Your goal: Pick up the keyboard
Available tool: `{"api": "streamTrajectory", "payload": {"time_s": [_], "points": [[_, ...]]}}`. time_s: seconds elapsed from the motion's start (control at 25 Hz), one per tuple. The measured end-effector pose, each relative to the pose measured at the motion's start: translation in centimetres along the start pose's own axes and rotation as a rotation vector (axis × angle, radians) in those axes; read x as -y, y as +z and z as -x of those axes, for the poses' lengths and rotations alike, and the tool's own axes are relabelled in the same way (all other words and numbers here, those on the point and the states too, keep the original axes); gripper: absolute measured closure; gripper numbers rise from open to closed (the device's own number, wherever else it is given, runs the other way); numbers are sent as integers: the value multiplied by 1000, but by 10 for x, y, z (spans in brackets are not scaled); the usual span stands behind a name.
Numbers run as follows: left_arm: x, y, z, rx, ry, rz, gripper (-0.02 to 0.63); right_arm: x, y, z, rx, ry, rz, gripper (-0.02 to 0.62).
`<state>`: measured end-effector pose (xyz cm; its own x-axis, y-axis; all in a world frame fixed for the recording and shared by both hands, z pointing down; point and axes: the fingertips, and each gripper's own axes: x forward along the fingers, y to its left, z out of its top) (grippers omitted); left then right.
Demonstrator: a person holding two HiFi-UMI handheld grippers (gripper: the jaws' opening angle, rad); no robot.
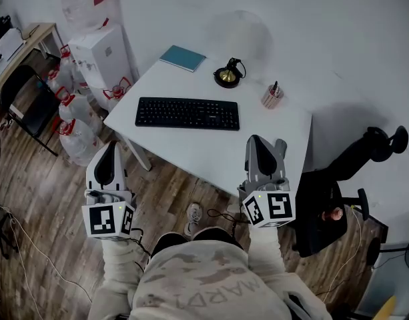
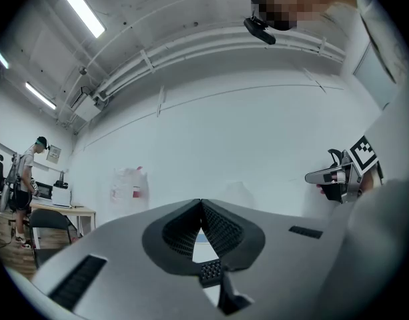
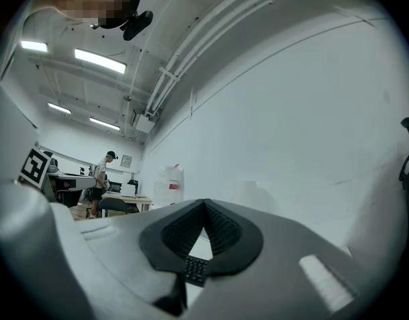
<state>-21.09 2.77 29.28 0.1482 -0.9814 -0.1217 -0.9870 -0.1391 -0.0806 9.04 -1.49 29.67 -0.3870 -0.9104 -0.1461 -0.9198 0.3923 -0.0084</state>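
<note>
We hold the left gripper (image 1: 111, 145) over a wood-plank floor (image 1: 31, 199) and the right gripper (image 1: 256, 139) at the near edge of a white table (image 1: 211, 149) that stands against a pale wall. The black keyboard (image 1: 187, 113) lies flat on the table, ahead of the fingers and well apart from both sets, nearer the right ones. Beyond it sit a teal notebook (image 1: 183, 57), a small black-and-brass object (image 1: 227, 77) and a cup of pens (image 1: 271, 97). Water jugs (image 1: 77, 122) crowd the floor left of the left fingers, and a black office chair (image 1: 337, 199) stands right of the right ones.

Only the head view shows the keyboard. The gripper views look along the jaws at wall and ceiling lights (image 3: 101, 60), and add a person (image 3: 105, 172) standing at a far desk. In both, the ribbed pads (image 2: 219, 230) meet at the tips with nothing between them. We cannot tell what the black-and-brass object is.
</note>
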Motion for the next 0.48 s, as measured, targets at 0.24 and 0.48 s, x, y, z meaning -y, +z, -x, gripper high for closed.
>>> {"api": "streamTrajectory", "payload": {"time_s": [0.24, 0.48], "points": [[-10, 0, -43, 9, 18, 1, 600, 15, -1, -47, 5, 17, 1, 584], [-16, -7, -81, 0, 42, 4, 600, 31, -9, -88, -13, 47, 9, 584]]}}
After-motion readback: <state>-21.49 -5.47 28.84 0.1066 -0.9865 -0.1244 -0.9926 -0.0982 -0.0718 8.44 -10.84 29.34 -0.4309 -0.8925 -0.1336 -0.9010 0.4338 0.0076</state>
